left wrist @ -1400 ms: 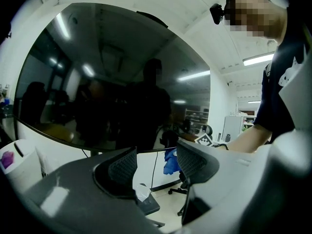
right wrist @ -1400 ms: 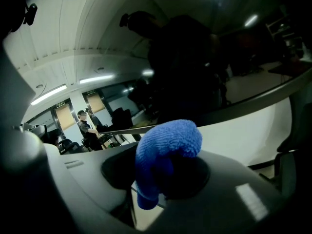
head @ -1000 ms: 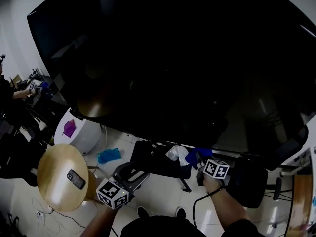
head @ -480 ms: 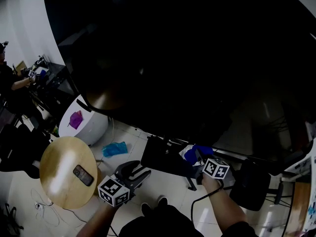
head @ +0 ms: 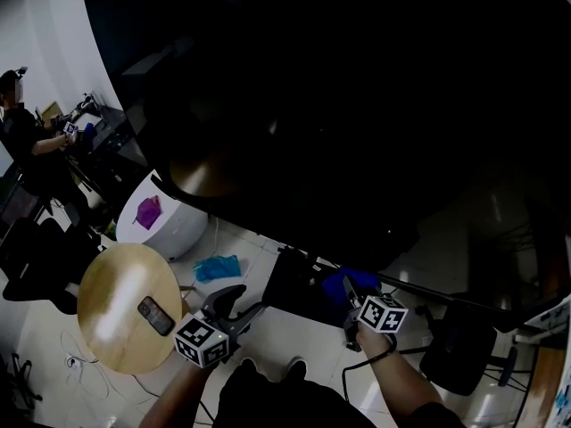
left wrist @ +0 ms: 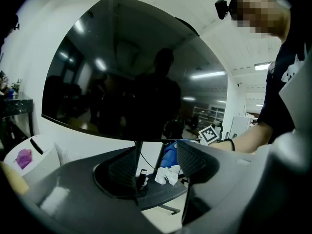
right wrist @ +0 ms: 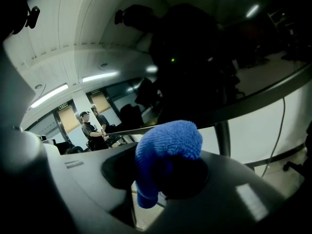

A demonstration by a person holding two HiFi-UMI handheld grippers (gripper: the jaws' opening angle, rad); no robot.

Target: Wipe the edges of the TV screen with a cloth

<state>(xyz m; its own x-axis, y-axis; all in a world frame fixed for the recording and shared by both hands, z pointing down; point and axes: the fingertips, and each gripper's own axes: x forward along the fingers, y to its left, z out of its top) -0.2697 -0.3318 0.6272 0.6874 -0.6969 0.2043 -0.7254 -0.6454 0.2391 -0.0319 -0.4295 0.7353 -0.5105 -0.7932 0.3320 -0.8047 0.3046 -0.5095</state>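
Note:
The big black TV screen [head: 339,105] fills the upper head view and stands on a dark stand; its lower edge runs just above both grippers. My right gripper [head: 351,292] is shut on a bunched blue cloth [head: 346,283], held just below that lower edge. In the right gripper view the blue cloth [right wrist: 165,150] bulges out between the jaws of the right gripper [right wrist: 156,174]. My left gripper [head: 239,300] hangs lower left, open and empty. In the left gripper view the left gripper [left wrist: 158,162] faces the TV screen [left wrist: 131,82] and the blue cloth [left wrist: 169,155].
A round wooden stool [head: 103,328] bearing a phone [head: 156,315] stands at lower left. A white bin [head: 178,226], a teal cloth [head: 217,267] on the floor and the TV stand's base [head: 299,288] with white tissue [left wrist: 167,174] lie beyond. A black chair [head: 455,346] stands right; a person [head: 27,132] sits far left.
The head view has swung left, so the screen sits further right and fills more of it. The right gripper with the cloth has shifted left towards the stand. The left gripper sank slightly.

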